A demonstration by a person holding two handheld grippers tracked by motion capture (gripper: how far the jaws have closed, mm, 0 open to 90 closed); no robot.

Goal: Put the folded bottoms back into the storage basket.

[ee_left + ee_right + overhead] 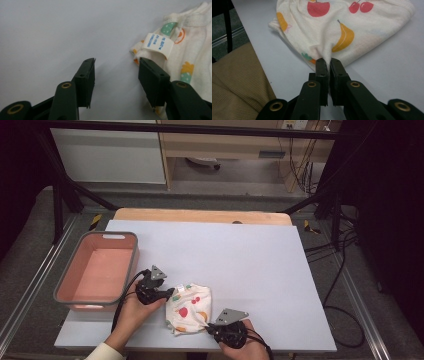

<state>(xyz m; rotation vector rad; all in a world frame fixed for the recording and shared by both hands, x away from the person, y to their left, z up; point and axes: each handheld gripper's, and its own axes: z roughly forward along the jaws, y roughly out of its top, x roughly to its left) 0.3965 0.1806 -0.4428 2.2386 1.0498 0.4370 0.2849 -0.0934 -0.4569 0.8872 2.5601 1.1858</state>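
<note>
Jaws of the right gripper (328, 62) pinch a near corner of the fruit-print garment (189, 309), which lies crumpled on the white table (250, 255), while the left gripper (116, 72) stands parted beside the edge with the white care label (158, 43), one jaw overlapping the cloth, nothing clamped. Apparently the folding or lifting step is starting; next, the left jaws likely must close on that edge. A pink bin (97, 270) waits to the left.
</note>
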